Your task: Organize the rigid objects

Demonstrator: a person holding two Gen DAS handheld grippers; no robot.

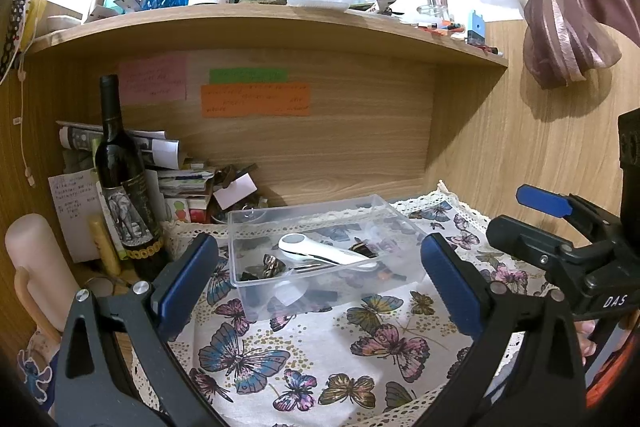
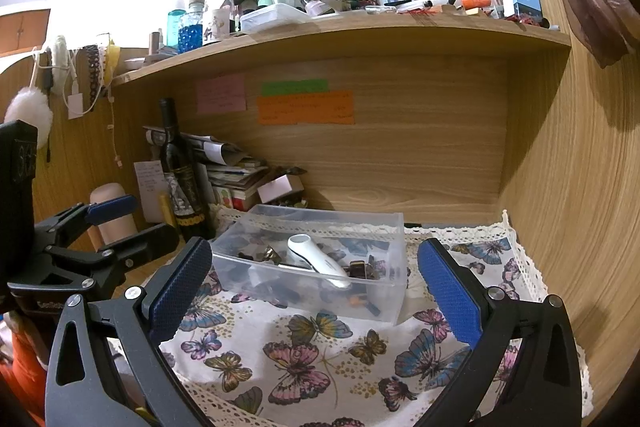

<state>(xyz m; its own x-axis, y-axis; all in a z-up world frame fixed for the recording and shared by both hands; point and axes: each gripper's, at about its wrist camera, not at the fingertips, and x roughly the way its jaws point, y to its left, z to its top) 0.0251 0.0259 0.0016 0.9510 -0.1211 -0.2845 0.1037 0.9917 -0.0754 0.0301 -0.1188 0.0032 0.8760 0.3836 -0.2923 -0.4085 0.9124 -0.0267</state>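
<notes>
The clear plastic bin [image 1: 320,247] sits on the butterfly cloth [image 1: 312,355] covering the counter; it looks light, stiff and slippery, best pinched at a wall. The white handheld device [image 1: 320,251] and small dark pieces inside seem rigid. Left gripper [image 1: 320,283] and right gripper [image 2: 316,283] hang released, holding nothing.

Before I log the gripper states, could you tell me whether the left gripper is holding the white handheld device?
No, the left gripper is open and empty, and the white handheld device lies inside the clear plastic bin.
</notes>
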